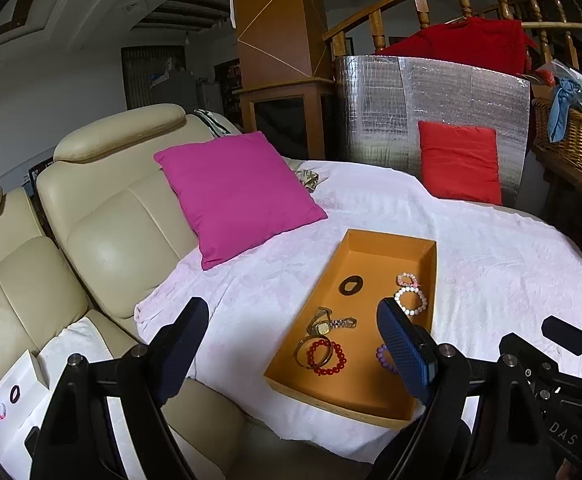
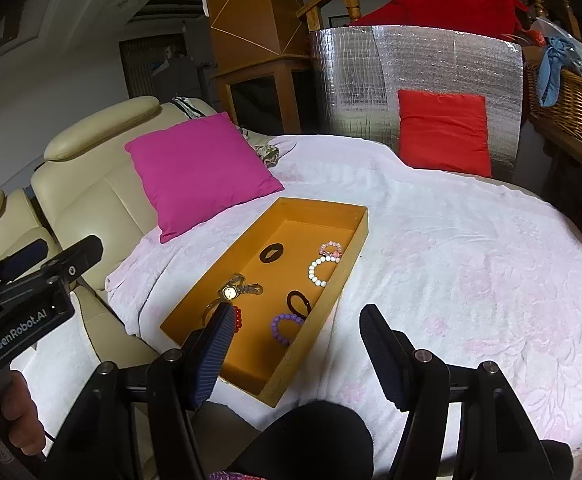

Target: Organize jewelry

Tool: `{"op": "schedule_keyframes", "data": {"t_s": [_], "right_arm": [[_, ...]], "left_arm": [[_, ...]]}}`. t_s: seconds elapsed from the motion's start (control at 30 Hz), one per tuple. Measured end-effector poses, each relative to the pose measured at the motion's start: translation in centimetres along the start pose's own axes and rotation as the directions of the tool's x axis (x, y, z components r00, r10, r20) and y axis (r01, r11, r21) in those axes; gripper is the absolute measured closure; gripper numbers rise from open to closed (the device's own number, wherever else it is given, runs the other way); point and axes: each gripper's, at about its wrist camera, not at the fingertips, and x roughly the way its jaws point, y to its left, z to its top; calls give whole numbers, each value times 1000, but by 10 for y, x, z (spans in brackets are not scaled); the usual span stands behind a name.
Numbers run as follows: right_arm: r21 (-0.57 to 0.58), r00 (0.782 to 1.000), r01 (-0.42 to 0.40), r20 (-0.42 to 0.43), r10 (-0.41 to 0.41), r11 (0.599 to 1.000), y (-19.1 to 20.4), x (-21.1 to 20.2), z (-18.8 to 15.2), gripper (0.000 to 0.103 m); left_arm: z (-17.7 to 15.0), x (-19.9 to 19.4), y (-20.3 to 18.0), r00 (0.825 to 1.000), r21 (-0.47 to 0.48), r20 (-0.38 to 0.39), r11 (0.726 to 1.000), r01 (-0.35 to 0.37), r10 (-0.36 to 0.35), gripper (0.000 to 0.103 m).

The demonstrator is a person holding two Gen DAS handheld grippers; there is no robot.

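An orange tray (image 1: 371,396) (image 2: 323,312) lies on a white blanket. It holds a gold watch (image 1: 325,324) (image 2: 233,291), a red bead bracelet (image 1: 328,358), a gold bangle (image 1: 305,354), a white bead bracelet (image 1: 410,301) (image 2: 318,270), a pink bead bracelet (image 1: 407,279) (image 2: 331,249), a purple bead bracelet (image 2: 285,327), a dark ring (image 1: 351,285) (image 2: 271,253) and a black hair tie (image 2: 300,304). My left gripper (image 1: 291,320) is open and empty above the tray's near left side. My right gripper (image 2: 295,328) is open and empty over the tray's near right wall.
A magenta pillow (image 1: 239,196) leans on the cream sofa (image 1: 103,216) at left. A red pillow (image 1: 459,160) stands against a silver foil panel (image 1: 431,104). A white card (image 1: 11,400) with two small rings lies on the sofa seat. A wicker basket (image 1: 575,140) is at right.
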Motion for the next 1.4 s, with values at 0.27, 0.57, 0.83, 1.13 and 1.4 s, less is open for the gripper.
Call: {"op": "schedule_keyframes", "data": {"t_s": [0.27, 0.57, 0.83, 1.13, 1.4], "right_arm": [[2, 1000, 1, 2, -1, 1000, 1, 0, 0, 34], [20, 1000, 9, 0, -9, 1000, -1, 2, 1, 34], [24, 1000, 14, 3, -14, 1000, -2, 1, 1, 34], [28, 1000, 18, 7, -18, 999, -2, 1, 0, 34], [29, 1000, 19, 4, -19, 999, -1, 1, 0, 34]], "left_arm": [[0, -1, -1, 1000, 5, 2, 1000, -3, 3, 17], [0, -3, -2, 1000, 7, 1, 1000, -5, 5, 17], [0, -2, -2, 1000, 6, -1, 1000, -5, 5, 17], [-3, 0, 0, 1000, 11, -6, 1000, -4, 4, 17], [-5, 0, 1, 1000, 8, -4, 1000, -3, 3, 17]]}}
